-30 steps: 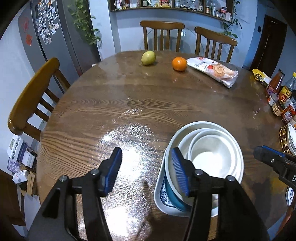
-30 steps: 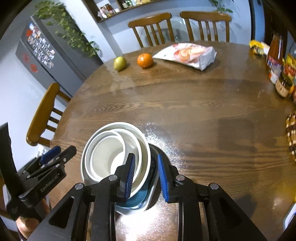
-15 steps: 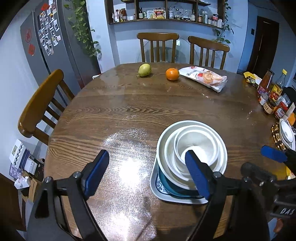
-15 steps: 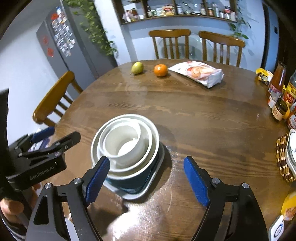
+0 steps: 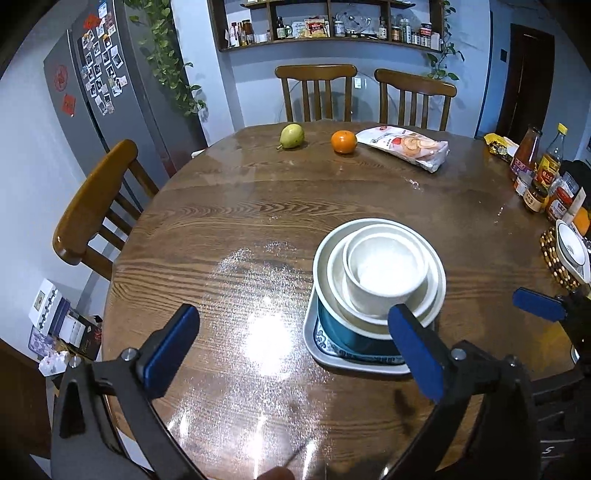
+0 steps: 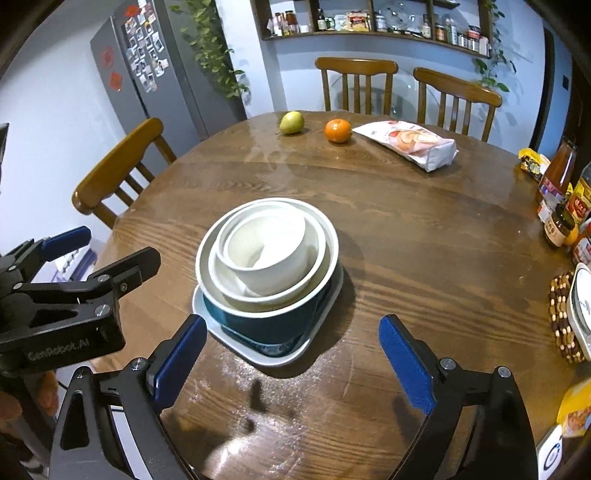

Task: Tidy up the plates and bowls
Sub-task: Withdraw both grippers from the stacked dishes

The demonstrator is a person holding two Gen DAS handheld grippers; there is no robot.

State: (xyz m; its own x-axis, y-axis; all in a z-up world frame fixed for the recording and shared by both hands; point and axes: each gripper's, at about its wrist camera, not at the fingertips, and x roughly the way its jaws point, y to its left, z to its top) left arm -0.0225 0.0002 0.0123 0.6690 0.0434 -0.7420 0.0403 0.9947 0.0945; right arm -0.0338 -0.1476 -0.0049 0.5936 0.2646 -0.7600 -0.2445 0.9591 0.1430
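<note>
On the side of the left gripper [image 6: 62,254], at the left edge of the right wrist view, pale lettering reads roughly "GenRobot.AI"; labels on the bottles and jars [image 6: 561,210] at the right edge are too small to read. Near the middle of the round wooden counter [image 6: 424,229] stands one stack: a pale square plate [image 6: 273,354] at the bottom, a dark teal bowl [image 6: 266,325] on it, and three white bowls [image 6: 273,254] nested inside that, the smallest on top. In the left wrist view the stack sits right of centre, with the plate's patterned rim [image 5: 354,360] showing at the front.

Toward the upper middle of the frame lie one green pear [image 6: 291,122], one orange [image 6: 338,130] and one white snack bag [image 6: 410,144], in a row from left to right. A beaded mat [image 6: 561,317] with a white dish on it sits at the right edge.

Three wooden chairs stand around the counter: two [image 6: 356,85] at the far side, one [image 6: 118,166] at the left. A grey fridge [image 6: 147,74] covered in photos and magnets fills the upper left, with a trailing plant beside it and a wall shelf [image 6: 369,22] of jars across the top.

The right gripper [image 6: 291,354] hangs low in the frame in front of the stack, its jaws spread wide and holding nothing. The left gripper's jaws are likewise wide apart and empty.
</note>
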